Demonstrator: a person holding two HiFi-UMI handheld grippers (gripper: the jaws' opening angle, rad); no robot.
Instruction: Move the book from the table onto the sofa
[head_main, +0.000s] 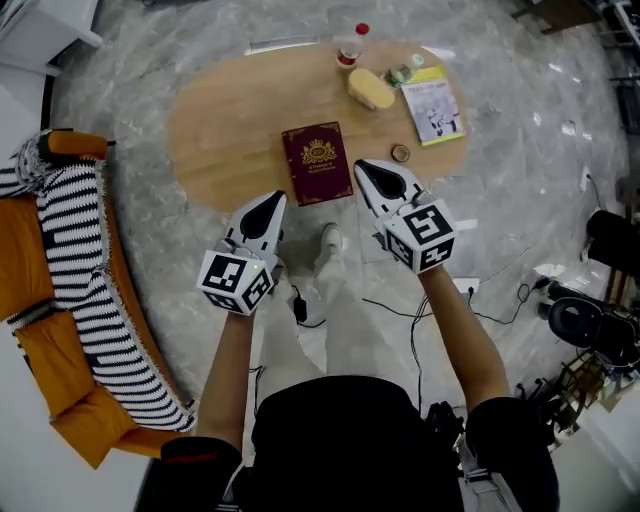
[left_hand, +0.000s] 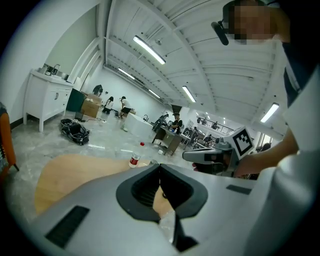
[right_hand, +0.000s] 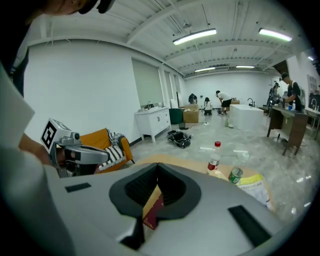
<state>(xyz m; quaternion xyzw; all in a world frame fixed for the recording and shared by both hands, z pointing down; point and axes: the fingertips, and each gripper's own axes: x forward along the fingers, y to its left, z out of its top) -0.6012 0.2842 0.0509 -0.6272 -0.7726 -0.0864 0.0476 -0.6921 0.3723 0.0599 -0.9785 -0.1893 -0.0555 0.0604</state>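
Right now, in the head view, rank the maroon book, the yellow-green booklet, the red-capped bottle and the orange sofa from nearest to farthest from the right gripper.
1. maroon book, just left of the right gripper tips.
2. yellow-green booklet, at the right end of the table.
3. red-capped bottle, at the table's far edge.
4. orange sofa, away at the picture's left.

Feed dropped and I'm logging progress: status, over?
Left gripper and right gripper shut, empty. Book flat on table, untouched. Nothing blocking it.
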